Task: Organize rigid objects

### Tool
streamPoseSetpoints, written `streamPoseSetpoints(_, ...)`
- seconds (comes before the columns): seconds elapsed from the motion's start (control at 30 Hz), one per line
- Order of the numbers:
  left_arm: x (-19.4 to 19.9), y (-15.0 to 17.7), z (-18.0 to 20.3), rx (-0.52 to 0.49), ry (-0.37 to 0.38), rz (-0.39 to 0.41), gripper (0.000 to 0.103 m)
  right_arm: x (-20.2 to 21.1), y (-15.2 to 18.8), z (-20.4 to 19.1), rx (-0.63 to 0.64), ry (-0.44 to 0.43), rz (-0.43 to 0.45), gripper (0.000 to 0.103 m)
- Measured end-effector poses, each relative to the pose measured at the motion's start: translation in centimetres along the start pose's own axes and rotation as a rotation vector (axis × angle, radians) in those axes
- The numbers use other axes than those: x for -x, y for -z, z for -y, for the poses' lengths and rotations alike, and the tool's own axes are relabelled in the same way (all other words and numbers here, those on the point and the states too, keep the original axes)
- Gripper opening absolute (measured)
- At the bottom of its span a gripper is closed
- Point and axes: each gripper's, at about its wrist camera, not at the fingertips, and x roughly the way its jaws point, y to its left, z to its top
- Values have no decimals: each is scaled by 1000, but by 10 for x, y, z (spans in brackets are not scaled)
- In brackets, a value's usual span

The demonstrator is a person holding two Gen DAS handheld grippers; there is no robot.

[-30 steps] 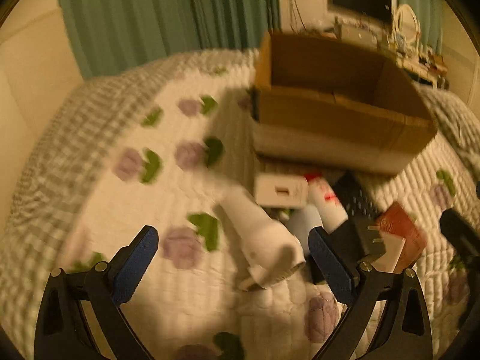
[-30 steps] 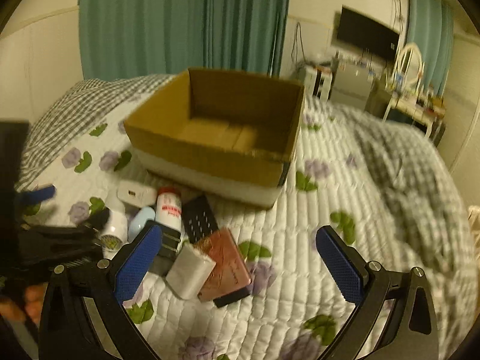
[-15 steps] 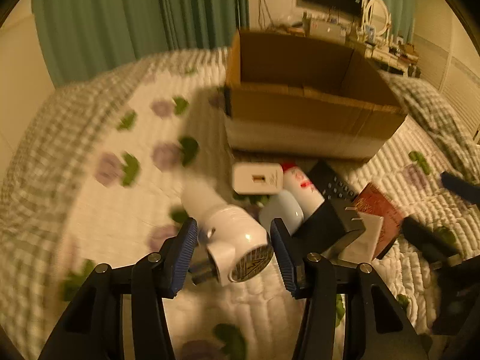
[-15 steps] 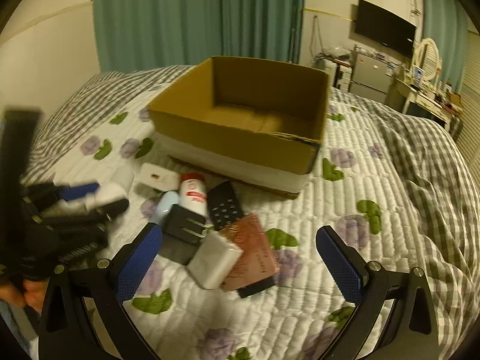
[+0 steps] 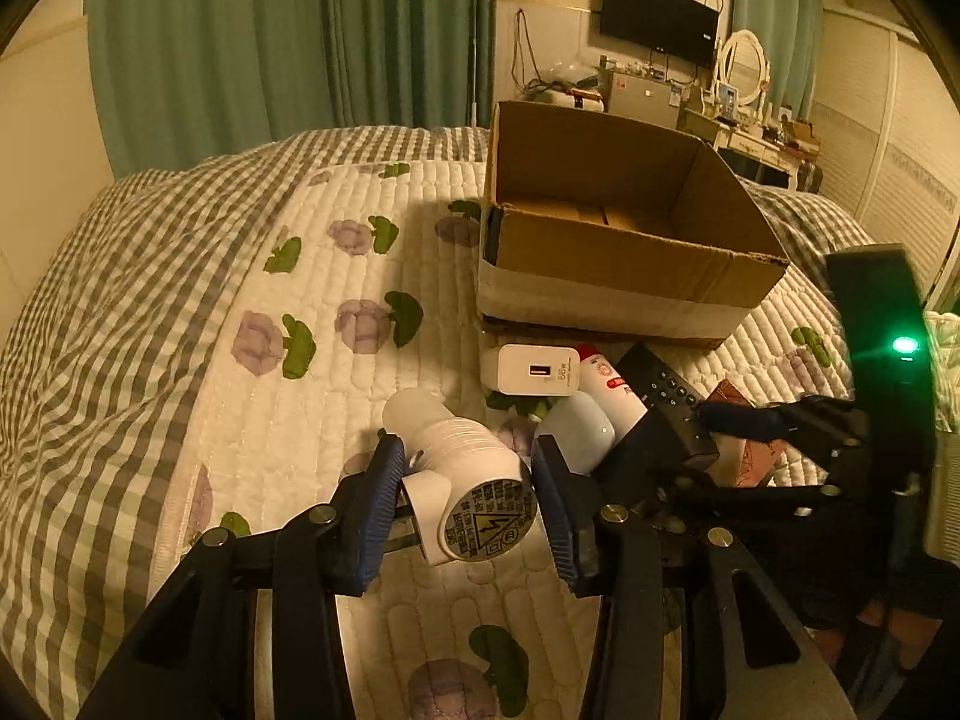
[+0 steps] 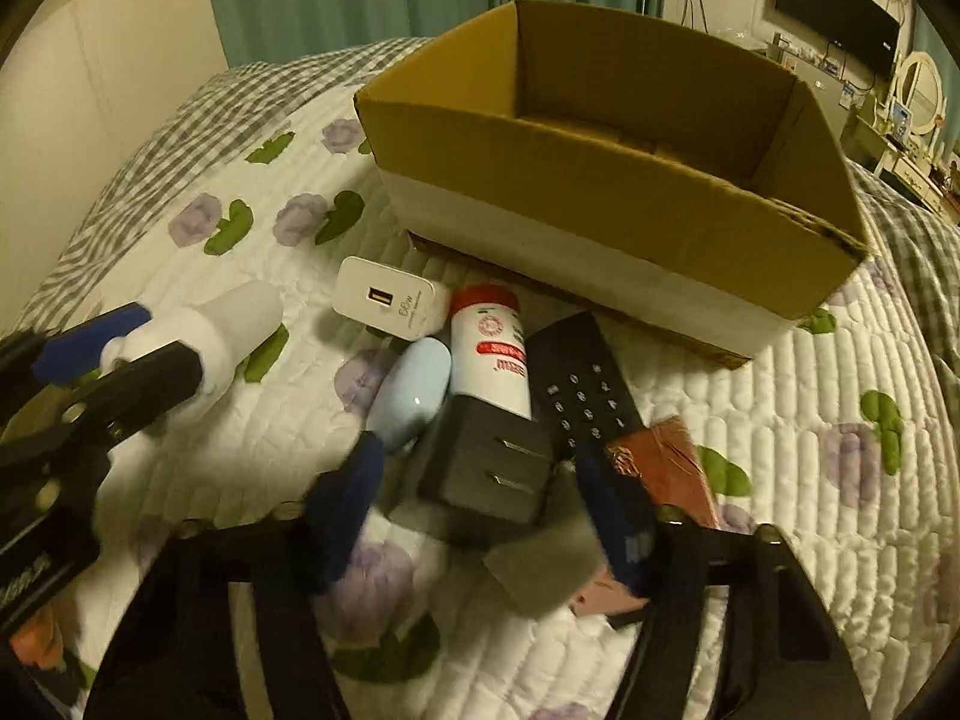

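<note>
Your left hand-held gripper (image 5: 465, 495) has its two blue pads squeezed on the white plug adapter (image 5: 465, 480). The adapter sits low on the bed (image 5: 180, 300), at about 6 o'clock in the left view. It looks like hard, smooth plastic, light and stiff. It is round, so it may roll or slip between the pads. Hold it across the fat middle, not on the thin metal prongs.

Your right hand-held gripper (image 6: 480, 516) has its pads close on both sides of the black charger (image 6: 489, 468), but I cannot tell if they pinch it yet, because the picture is blurry there. The charger is a hard block with flat sides, so it should hold well by those sides. Keep off the prongs.

The cardboard box (image 5: 612, 276) is open at 12 o'clock to 1 o'clock and looks empty. In front of it lie the white charger (image 6: 390, 303), the white bottle with a red cap (image 6: 489, 357), the pale blue case (image 6: 411, 393), the black remote (image 6: 579, 390) and the red-brown card box (image 6: 678, 468). They touch each other, so lift slowly.
</note>
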Motion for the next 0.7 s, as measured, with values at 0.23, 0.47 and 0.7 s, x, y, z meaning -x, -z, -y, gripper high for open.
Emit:
streamPoseSetpoints(0.23,5,1,2,-7,7,15,45,12,0,-7,-6,26,53,45)
streamPoseSetpoints(0.47,27,-7,7,-4,4,49,45,74,-9,-2,-16,31,191,45)
streamPoseSetpoints(0.7,64,-54,24,-48,36,148,45,155,-47,15,1,58,328,42)
